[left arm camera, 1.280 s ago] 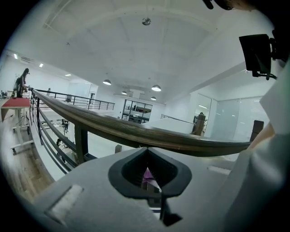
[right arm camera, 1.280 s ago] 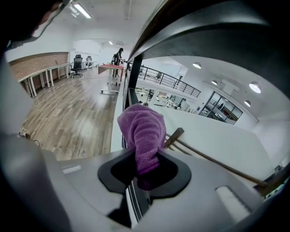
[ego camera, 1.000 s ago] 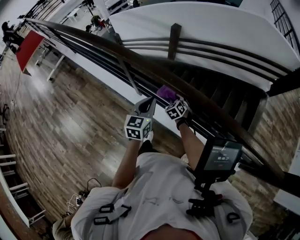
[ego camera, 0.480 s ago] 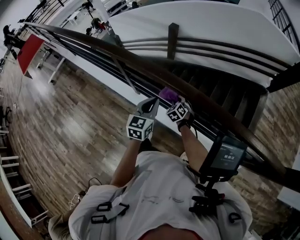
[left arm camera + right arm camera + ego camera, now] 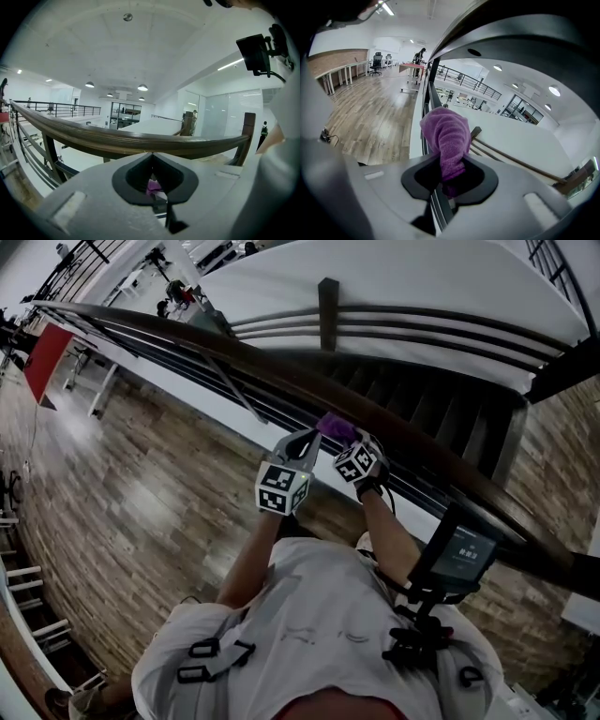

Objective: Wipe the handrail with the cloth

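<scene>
A dark wooden handrail runs from upper left to lower right in the head view. A purple cloth lies bunched against its near side. My right gripper is shut on the cloth, which sticks up from between its jaws in the right gripper view as a fuzzy purple cloth. My left gripper is just left of the cloth and below the rail, jaws shut with nothing in them. In the left gripper view the handrail crosses just above the jaws, and a scrap of purple cloth shows through the gap behind them.
Thin dark bars run under the handrail, with a staircase beyond it. A wood-plank floor lies far below at the left. A small screen on a mount hangs at the person's chest. A red board stands far left.
The head camera has shifted a little. Both grippers stay at the same stretch of rail, the cloth still held by the right one; the left has crept slightly nearer the rail.
</scene>
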A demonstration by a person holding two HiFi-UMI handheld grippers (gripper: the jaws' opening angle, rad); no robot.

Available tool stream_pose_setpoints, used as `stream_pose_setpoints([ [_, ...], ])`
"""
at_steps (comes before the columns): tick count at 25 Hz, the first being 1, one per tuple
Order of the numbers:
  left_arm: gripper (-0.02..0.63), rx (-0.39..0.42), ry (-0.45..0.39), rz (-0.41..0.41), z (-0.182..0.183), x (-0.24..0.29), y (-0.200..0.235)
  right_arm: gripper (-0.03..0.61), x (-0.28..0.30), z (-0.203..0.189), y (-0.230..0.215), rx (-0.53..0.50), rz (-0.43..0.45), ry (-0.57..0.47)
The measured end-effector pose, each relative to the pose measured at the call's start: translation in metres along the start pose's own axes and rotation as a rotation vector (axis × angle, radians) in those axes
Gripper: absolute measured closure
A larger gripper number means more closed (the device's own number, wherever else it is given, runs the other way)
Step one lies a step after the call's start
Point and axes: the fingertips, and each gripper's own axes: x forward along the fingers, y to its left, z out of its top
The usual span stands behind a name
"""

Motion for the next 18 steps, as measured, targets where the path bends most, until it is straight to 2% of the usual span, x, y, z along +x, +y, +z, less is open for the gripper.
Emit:
stream_pose_setpoints([
  [7, 0.614, 0.016, 0.007, -0.052, -0.007, 0.012, -0.031, 0.495, -0.017, -0.034, -0.012, -0.028, -0.048, 0.018],
  [13, 0.614, 0.034, 0.028, -0.096, -0.012, 0.024, -0.063, 0.495, -0.037, -0.067, -0.026, 0.021, -0.075, 0.031],
  [18, 0.614, 0.060, 0.045, -0.164, -0.018, 0.031, -0.094, 0.495, -0.059, -0.097, -0.035, 0.084, -0.120, 0.046],
])
